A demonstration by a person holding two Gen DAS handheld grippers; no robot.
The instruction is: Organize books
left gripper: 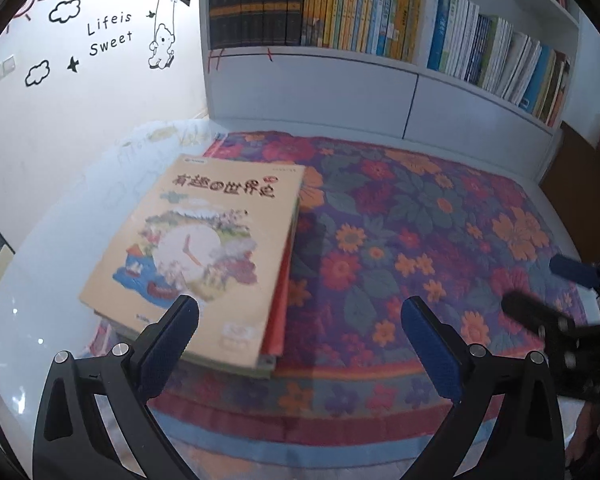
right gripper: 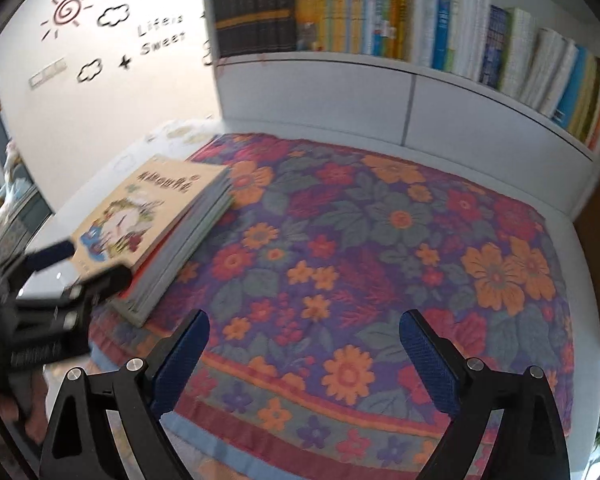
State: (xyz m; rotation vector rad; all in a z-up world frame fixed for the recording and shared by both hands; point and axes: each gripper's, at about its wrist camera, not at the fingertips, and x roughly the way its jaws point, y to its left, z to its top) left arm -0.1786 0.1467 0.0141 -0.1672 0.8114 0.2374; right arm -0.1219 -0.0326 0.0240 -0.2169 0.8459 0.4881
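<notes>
Your wrist cams face bookshelf (left gripper: 380, 12) low over quilt (left gripper: 420, 220); left nearer book stack (left gripper: 204, 248); both share these.

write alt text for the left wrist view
A stack of books, topped by a cream picture book, lies on a floral cloth just ahead of the open left gripper. Behind is a white bookshelf full of upright books; the right gripper shows at right.

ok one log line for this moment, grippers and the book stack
left gripper: open, empty, near book stack | right gripper: open, empty, above floral cloth | stack: flat on cloth | bookshelf: full
</notes>
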